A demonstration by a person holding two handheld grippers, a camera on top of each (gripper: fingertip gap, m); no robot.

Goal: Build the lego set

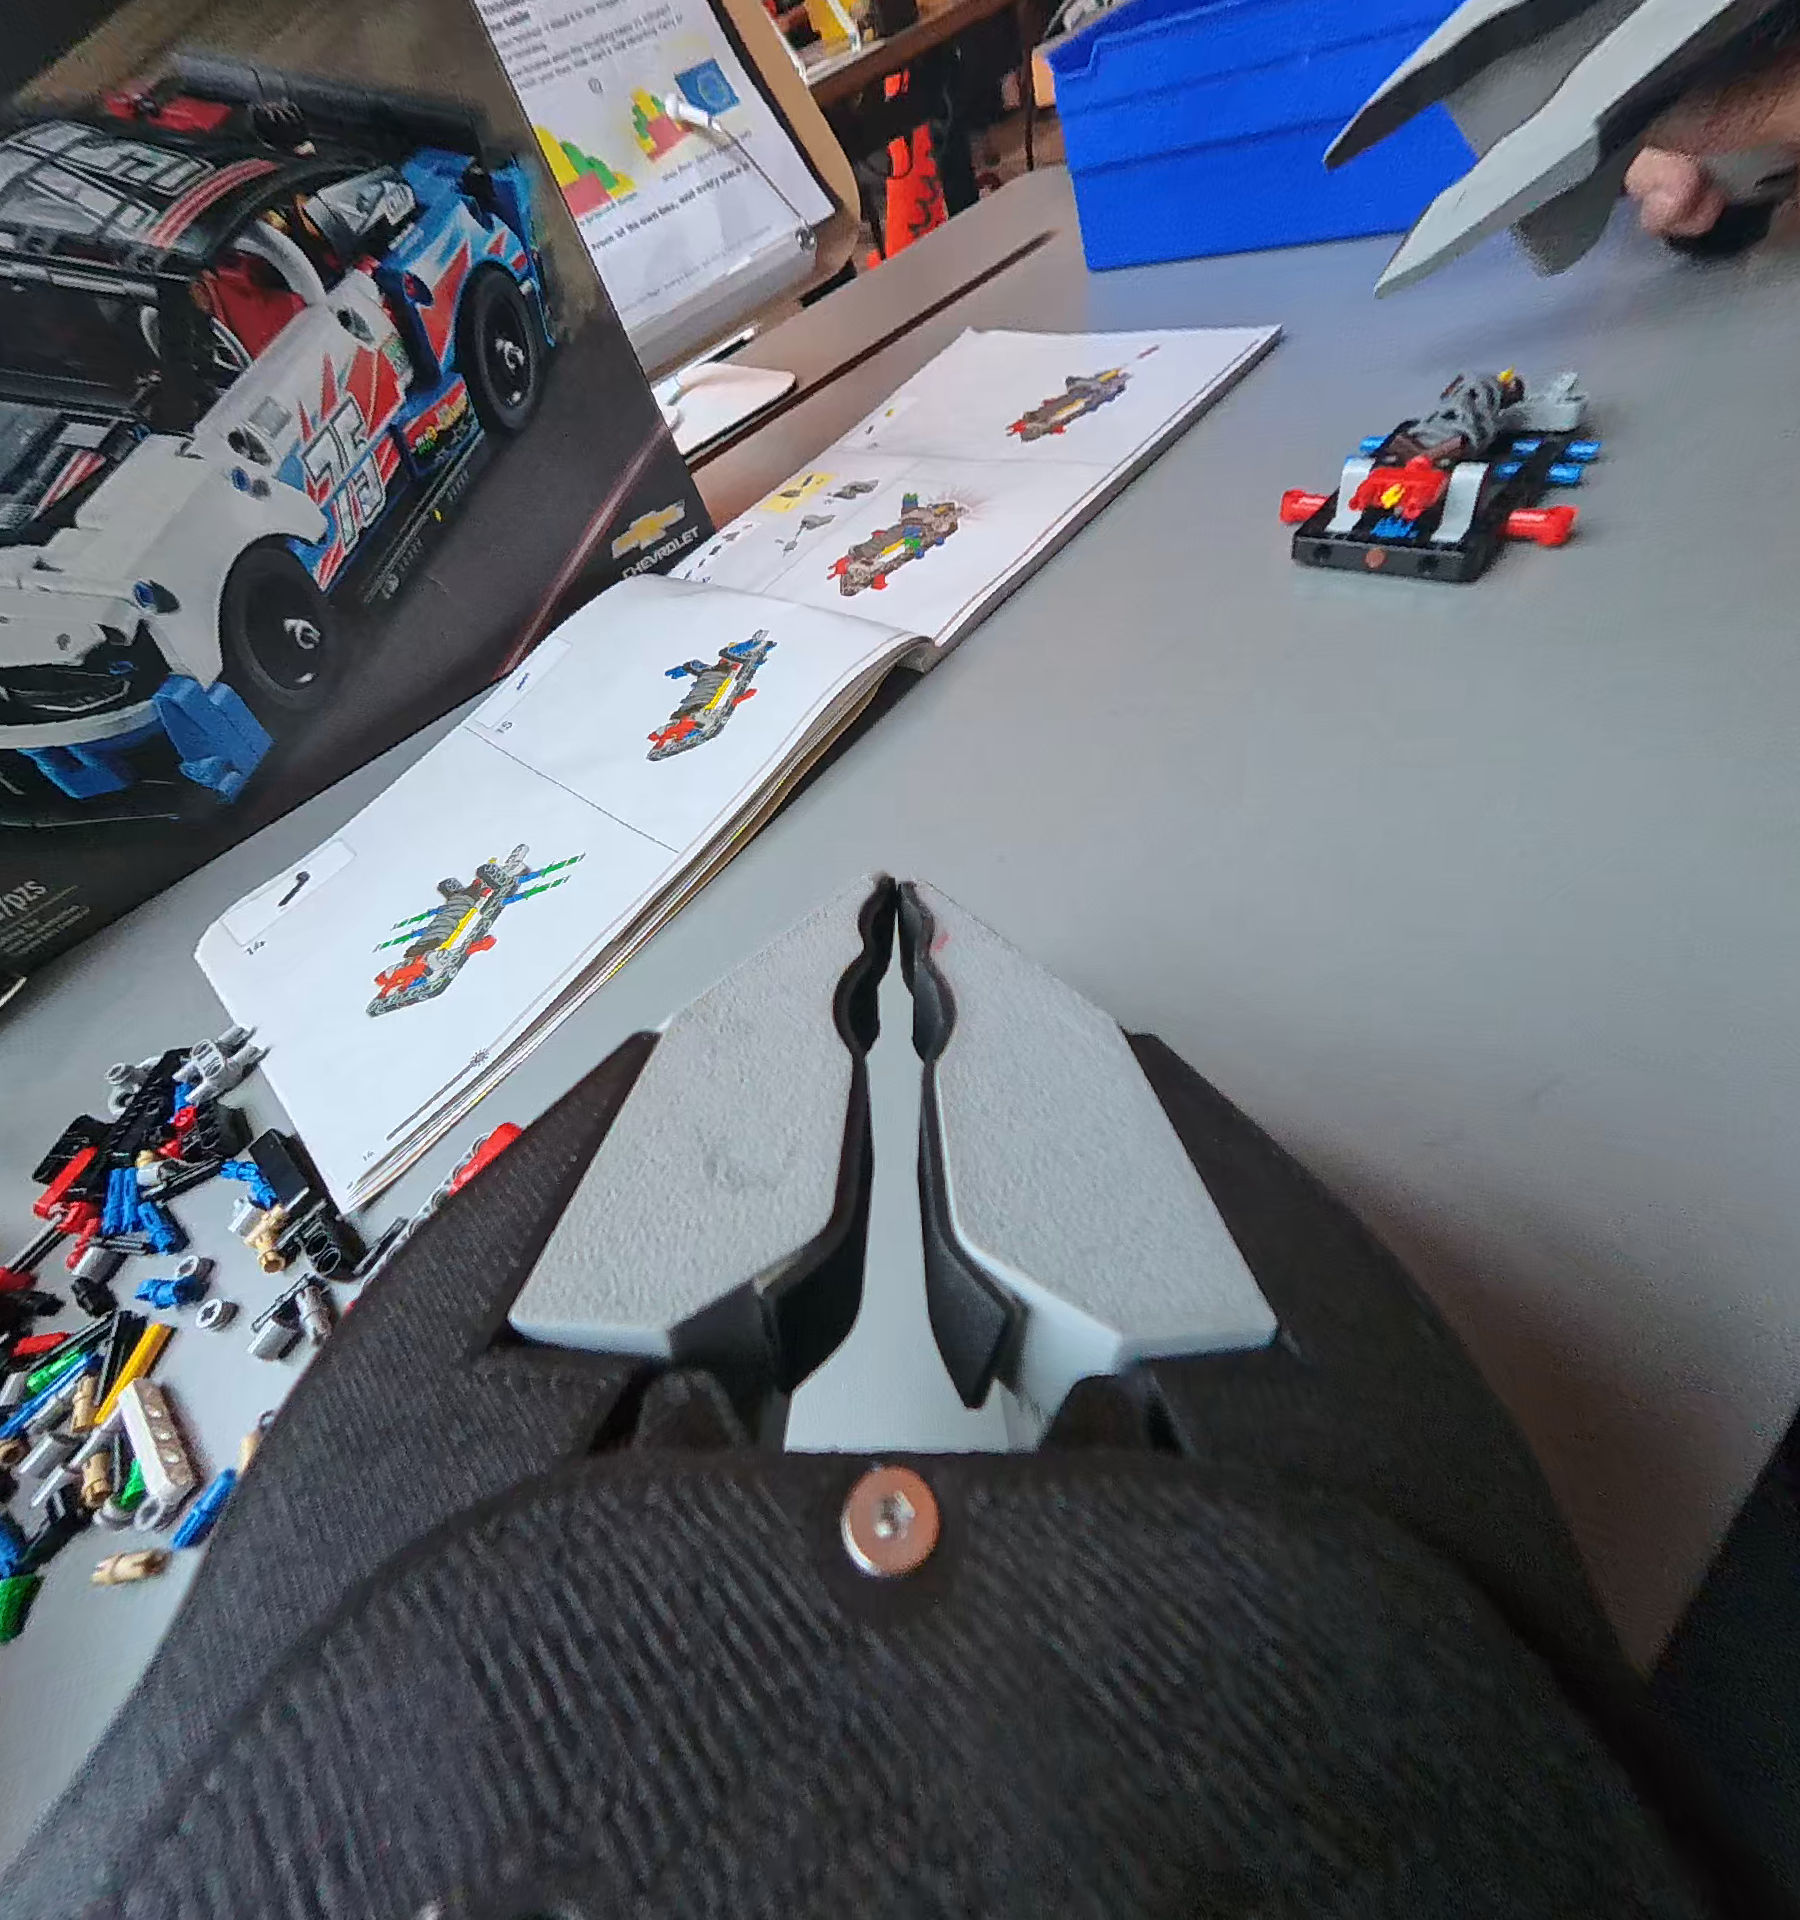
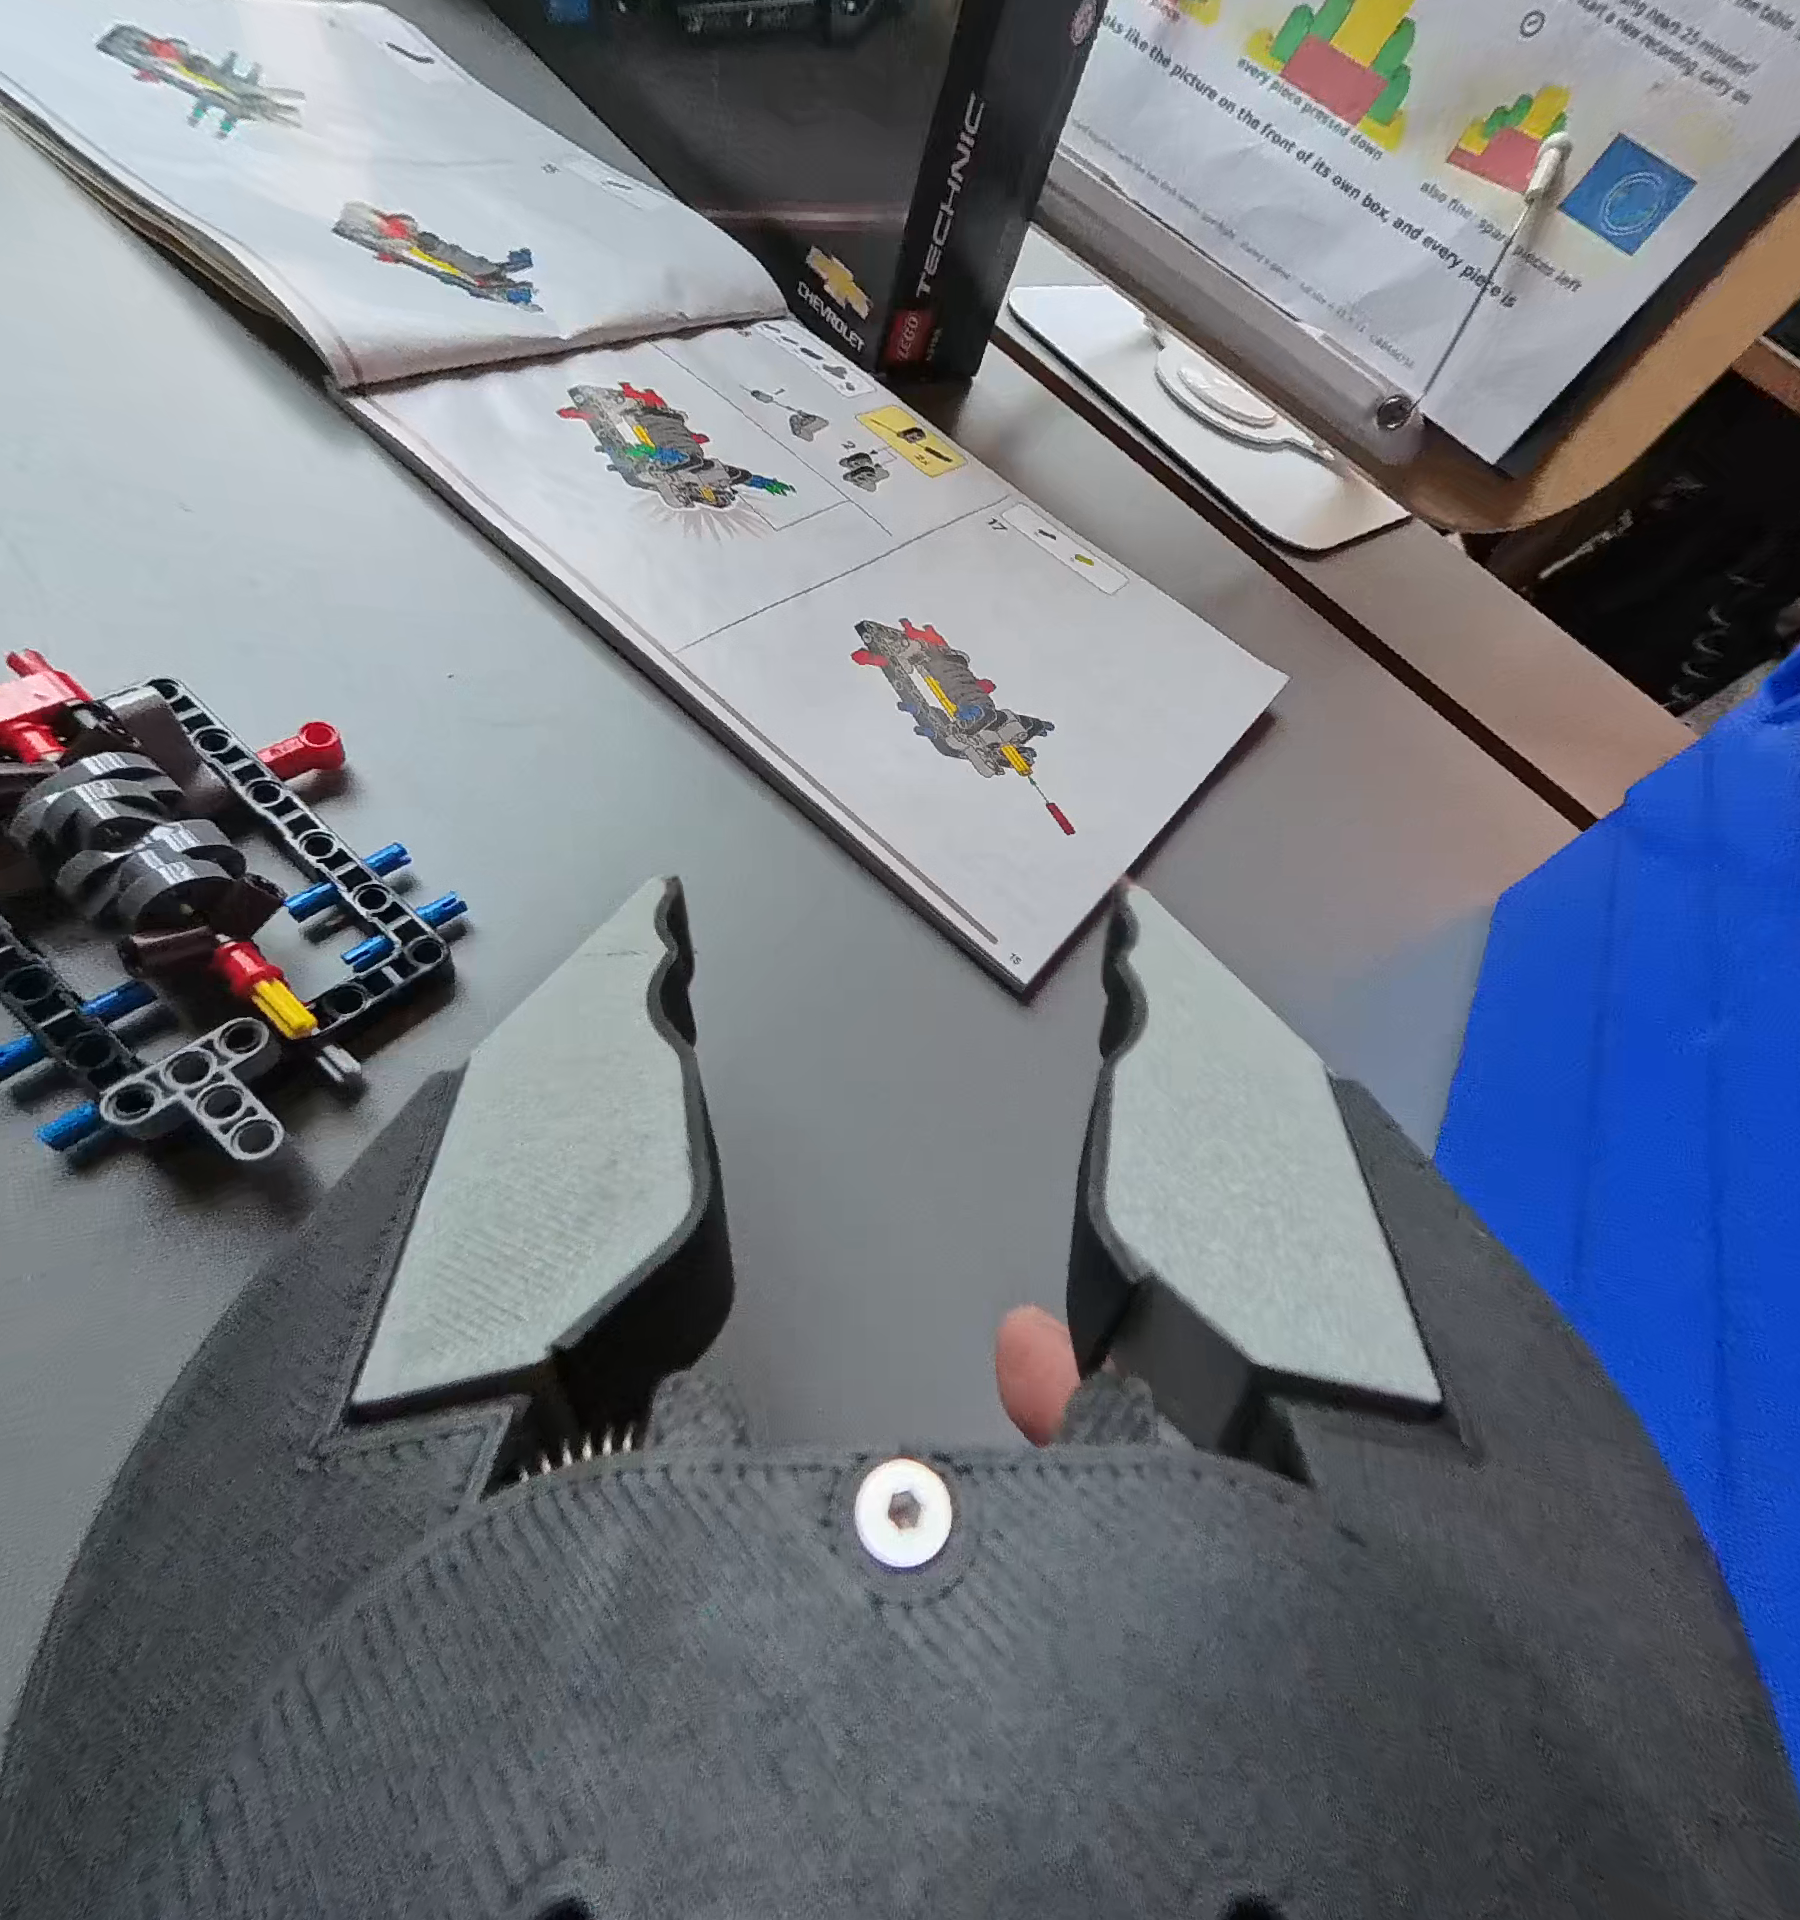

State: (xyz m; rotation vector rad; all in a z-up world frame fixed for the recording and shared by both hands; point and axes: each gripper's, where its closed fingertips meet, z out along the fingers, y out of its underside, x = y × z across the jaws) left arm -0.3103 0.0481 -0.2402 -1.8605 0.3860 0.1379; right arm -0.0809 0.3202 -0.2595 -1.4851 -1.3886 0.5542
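Chassis lies on tabletop, left of spread right fingers; left fingers, pressed together, sit well apart from it.

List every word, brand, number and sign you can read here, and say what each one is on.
I don't copy out writing; these are the things that carry it:
Black box: print on its front and narrow side.
Open booklet: small print by the pictures on its pages.
White sheet on the stand: printed lines around brick drawings.
Blue bin: no writing visible.
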